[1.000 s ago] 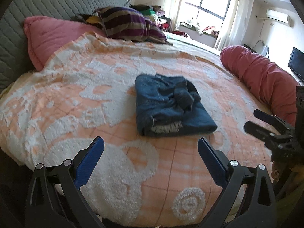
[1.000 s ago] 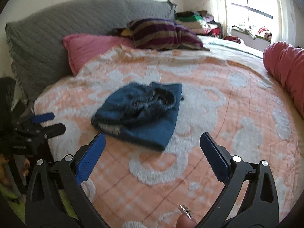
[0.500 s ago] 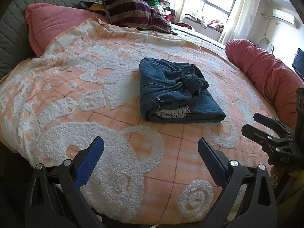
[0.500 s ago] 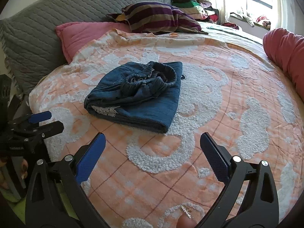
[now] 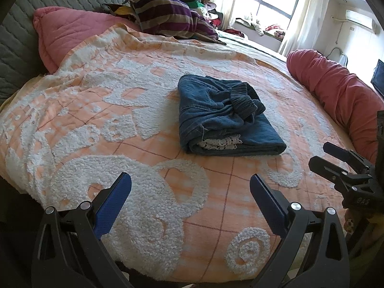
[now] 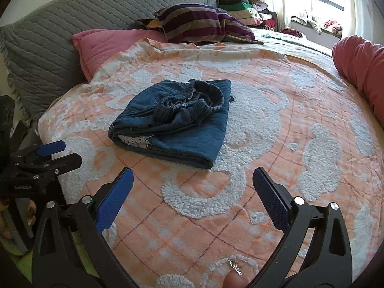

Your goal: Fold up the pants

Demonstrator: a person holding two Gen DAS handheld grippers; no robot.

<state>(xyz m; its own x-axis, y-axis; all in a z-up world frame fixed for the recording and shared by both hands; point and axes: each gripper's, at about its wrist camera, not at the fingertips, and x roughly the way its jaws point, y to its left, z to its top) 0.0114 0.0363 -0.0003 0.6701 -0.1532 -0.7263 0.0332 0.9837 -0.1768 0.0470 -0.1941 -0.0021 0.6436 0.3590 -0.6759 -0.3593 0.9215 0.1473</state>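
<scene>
A bed covered by an orange-and-white tufted blanket (image 5: pixel 134 144) fills both views, with a grey quilted headboard (image 6: pixel 60 31), a pink pillow (image 5: pixel 72 33) and a striped cushion (image 6: pixel 199 21) at its far side and a red bolster (image 5: pixel 336 88) along one edge. The pants (image 5: pixel 223 112), a dark blue denim pair, are laid near the middle of the blanket as a compact folded bundle, with the gathered waistband (image 5: pixel 244 100) bunched on top and a strip of white lace (image 5: pixel 220 142) showing at the near open end.

The bundle lies ahead of both grippers and well apart from them; nothing is touched. From the left gripper (image 5: pixel 189 194) it is found ahead and slightly to the right, its long axis running away from the camera. From the right gripper (image 6: pixel 192 187) it is found ahead and to the left, its long axis slanted from near left to far right. Neither side can be judged clearly nearer.

Both pairs of blue-padded jaws are spread wide and nothing is held in either. The folding is judged to be essentially done; only the loose waistband might be tidied, which would call for a forward reach over the near edge of the bundle
</scene>
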